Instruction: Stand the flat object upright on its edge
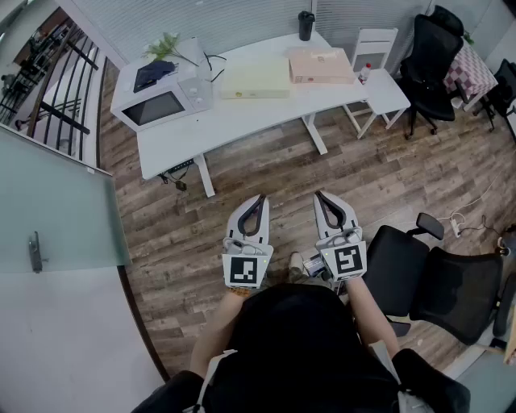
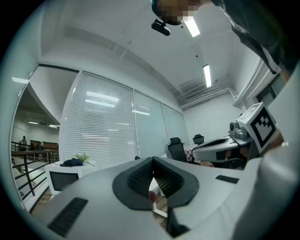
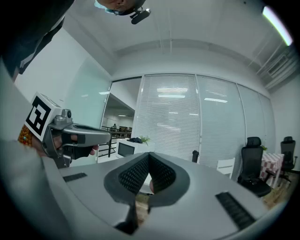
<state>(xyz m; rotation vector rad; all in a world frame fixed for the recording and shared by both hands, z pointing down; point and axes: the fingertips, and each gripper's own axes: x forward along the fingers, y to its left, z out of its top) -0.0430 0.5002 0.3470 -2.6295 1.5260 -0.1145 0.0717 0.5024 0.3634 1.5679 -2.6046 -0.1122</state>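
Two flat boxes lie on the white table (image 1: 242, 121) at the far side of the room: a pale yellow one (image 1: 255, 78) and a pink one (image 1: 320, 65). My left gripper (image 1: 260, 197) and right gripper (image 1: 319, 194) are held side by side over the wood floor, well short of the table, pointing toward it. Both are shut with nothing between the jaws. In the left gripper view the pads (image 2: 140, 177) meet at the tip. The right gripper view shows its pads (image 3: 161, 174) likewise closed and empty.
A microwave (image 1: 161, 103), a dark cloth (image 1: 153, 74) and a small plant (image 1: 165, 46) sit at the table's left end. A black cup (image 1: 305, 24) stands at its back edge. A white chair (image 1: 373, 48) and black office chairs (image 1: 426, 68) (image 1: 439, 282) stand to the right. A glass door (image 1: 48, 210) is on the left.
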